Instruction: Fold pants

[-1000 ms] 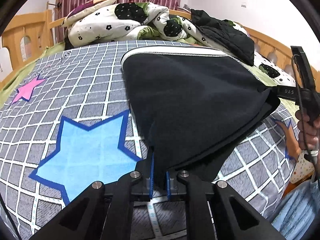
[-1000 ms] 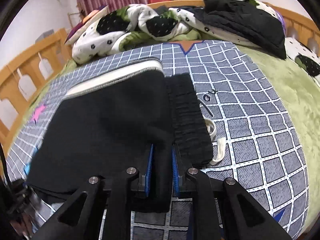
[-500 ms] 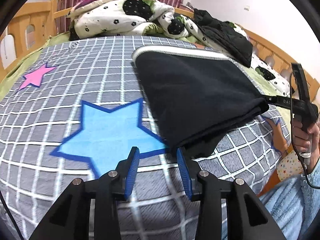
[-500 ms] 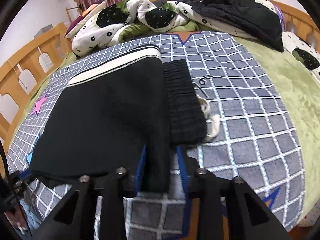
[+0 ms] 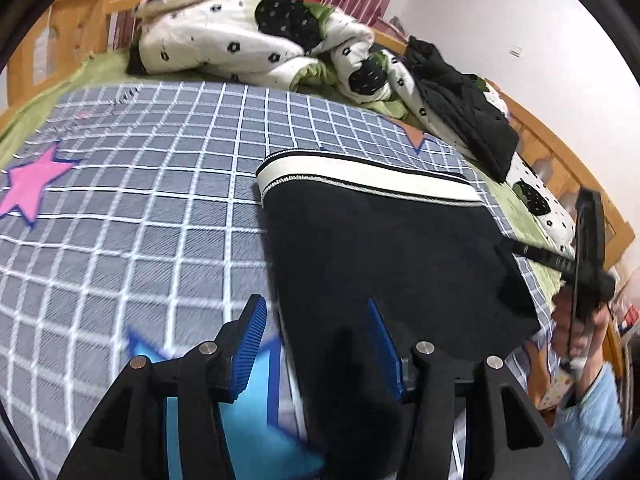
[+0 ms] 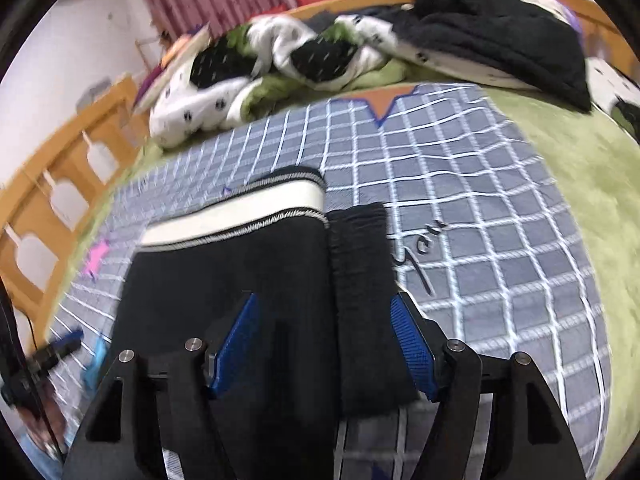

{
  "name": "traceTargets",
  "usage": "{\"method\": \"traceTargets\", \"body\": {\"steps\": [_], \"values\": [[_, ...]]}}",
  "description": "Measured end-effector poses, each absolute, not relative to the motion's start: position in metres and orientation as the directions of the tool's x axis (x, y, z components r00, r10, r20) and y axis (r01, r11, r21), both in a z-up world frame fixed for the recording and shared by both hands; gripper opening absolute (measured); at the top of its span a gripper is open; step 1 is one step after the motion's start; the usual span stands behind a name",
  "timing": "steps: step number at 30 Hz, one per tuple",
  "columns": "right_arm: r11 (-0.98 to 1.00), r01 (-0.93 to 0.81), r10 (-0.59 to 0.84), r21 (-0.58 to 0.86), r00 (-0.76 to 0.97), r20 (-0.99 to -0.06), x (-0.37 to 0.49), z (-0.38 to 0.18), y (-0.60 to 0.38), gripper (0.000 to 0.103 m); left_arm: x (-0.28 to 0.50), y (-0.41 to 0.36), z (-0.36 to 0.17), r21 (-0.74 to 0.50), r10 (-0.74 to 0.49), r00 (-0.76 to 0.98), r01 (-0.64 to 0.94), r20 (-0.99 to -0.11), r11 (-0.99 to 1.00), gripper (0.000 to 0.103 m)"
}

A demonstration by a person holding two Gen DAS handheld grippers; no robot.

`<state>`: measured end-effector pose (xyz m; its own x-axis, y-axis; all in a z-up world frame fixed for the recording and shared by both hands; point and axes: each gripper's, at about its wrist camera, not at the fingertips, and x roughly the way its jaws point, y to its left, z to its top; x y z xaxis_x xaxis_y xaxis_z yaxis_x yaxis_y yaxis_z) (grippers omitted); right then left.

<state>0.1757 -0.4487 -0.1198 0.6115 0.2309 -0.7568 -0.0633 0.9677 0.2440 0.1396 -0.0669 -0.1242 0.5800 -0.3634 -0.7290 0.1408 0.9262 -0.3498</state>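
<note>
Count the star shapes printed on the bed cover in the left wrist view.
3 at least: a pink star at the left edge, a blue star under the left gripper, and an orange star beyond the pants, partly hidden. The pants may cover more.

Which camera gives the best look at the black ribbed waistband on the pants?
The right wrist view. There the ribbed waistband runs down the middle of the frame, beside the folded black panel. In the left wrist view the pants show only their folded top and white stripe; the waistband is hidden.

Black left tool (image 5: 318,338) and right tool (image 6: 324,340), blue ribbed pads, silver screws
</note>
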Motion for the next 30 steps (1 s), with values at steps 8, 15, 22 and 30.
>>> {"method": "traceTargets", "body": {"steps": [8, 15, 22, 30], "values": [[0.974, -0.071, 0.218, 0.216, 0.567, -0.794, 0.2, -0.16, -0.453, 0.075, 0.187, -0.071, -0.185, -0.529, -0.519, 0.457, 0.12, -0.722, 0.84, 0.055], [0.94, -0.065, 0.32, 0.334, 0.5, -0.805, 0.214, -0.176, -0.458, 0.07, 0.196, -0.077, -0.171, -0.535, -0.517, 0.46, 0.103, -0.722, 0.839, 0.018], [0.934, -0.02, 0.299, 0.358, 0.592, -0.749, 0.189, -0.115, -0.447, 0.023, 0.193, -0.075, -0.104, -0.535, -0.539, 0.536, 0.181, -0.65, 0.825, 0.01], [0.913, -0.097, 0.361, 0.396, 0.645, -0.674, 0.179, -0.058, -0.364, 0.021, 0.179, 0.034, -0.062, -0.485, -0.463, 0.615, 0.146, -0.638, 0.862, 0.01]]}}
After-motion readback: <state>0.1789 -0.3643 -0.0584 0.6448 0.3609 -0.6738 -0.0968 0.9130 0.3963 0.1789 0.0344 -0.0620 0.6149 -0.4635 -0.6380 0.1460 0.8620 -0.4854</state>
